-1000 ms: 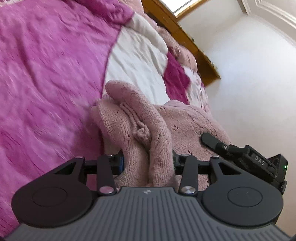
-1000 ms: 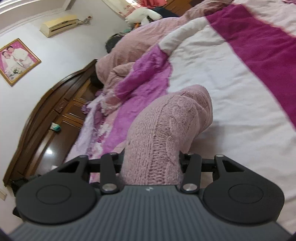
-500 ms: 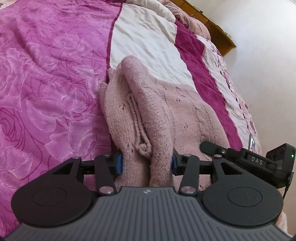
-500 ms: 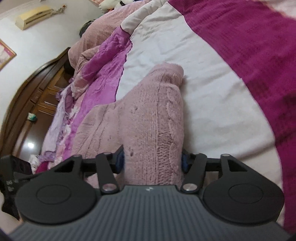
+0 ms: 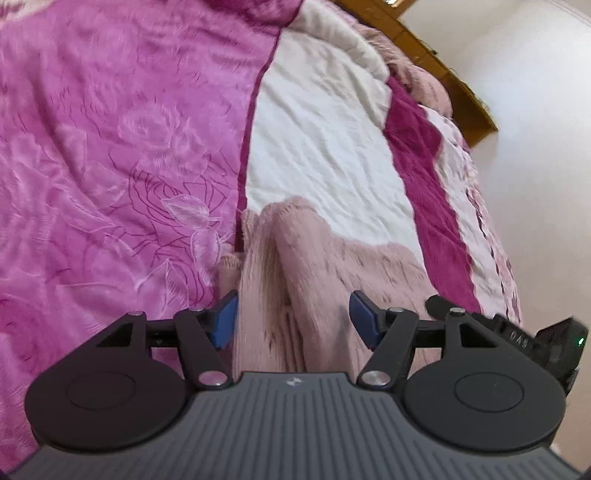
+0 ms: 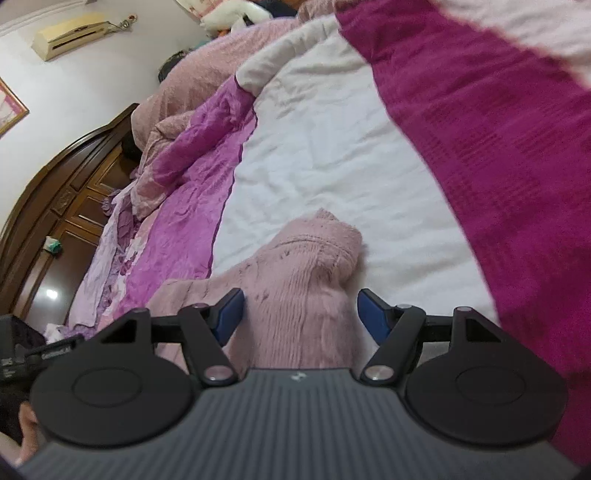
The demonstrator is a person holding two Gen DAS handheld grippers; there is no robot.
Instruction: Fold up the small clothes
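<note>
A dusty-pink knitted garment point(image 5: 317, 266) lies on the bed, on the white stripe of the bedspread point(image 5: 325, 133). My left gripper point(image 5: 291, 317) is open, its blue pads point(image 5: 225, 317) standing apart on either side of a bunched fold at the garment's left end. In the right wrist view the same garment point(image 6: 306, 280) runs forward between the blue pads point(image 6: 373, 321) of my right gripper point(image 6: 299, 317), which is open at the garment's right end. The cloth rests on the bed between both pairs of fingers. The right gripper point(image 5: 524, 332) also shows at the right edge of the left wrist view.
The bedspread has a pink rose-patterned part point(image 5: 110, 147) on the left and a magenta stripe point(image 6: 498, 129) on the right. A crumpled pink duvet point(image 6: 192, 110) lies at the head of the bed. A dark wooden wardrobe point(image 6: 55, 192) and a wall air conditioner point(image 6: 74, 33) stand beyond.
Both grippers have opened and let go of the pink garment, which now lies lower on the bed. Both cameras have pulled back slightly.
</note>
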